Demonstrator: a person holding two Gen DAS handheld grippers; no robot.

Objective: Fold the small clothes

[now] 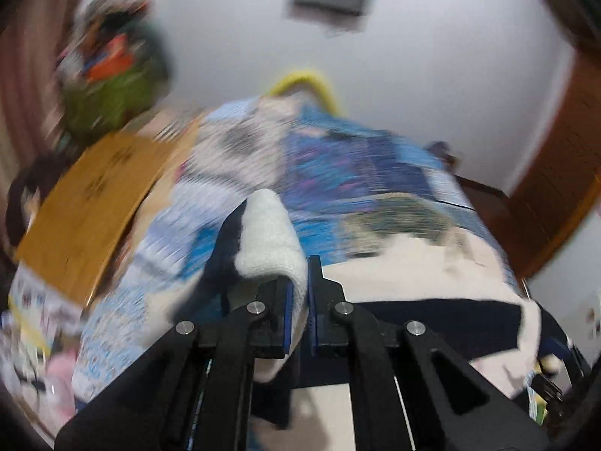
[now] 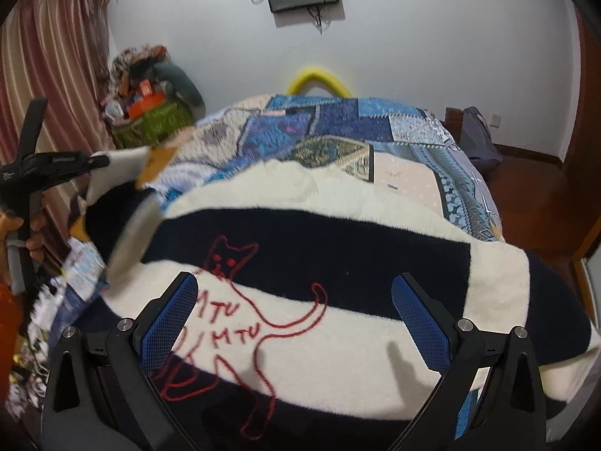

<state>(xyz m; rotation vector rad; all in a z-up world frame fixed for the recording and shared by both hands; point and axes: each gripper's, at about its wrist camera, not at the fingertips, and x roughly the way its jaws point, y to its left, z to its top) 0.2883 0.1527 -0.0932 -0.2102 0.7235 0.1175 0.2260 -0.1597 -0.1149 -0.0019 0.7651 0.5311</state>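
A cream and navy striped sweater with a red outlined cat lies spread on the bed. My left gripper is shut on a cream and navy part of the sweater, which stands up between its blue pads. In the right wrist view the left gripper holds the sweater's sleeve lifted at the left. My right gripper is open and empty, its jaws wide apart just above the sweater's cat print.
The bed has a blue patchwork quilt. A brown cardboard sheet lies on its left side. A green basket of clutter stands at the far left by the curtain. A yellow curved object lies behind the bed. Wooden floor is at the right.
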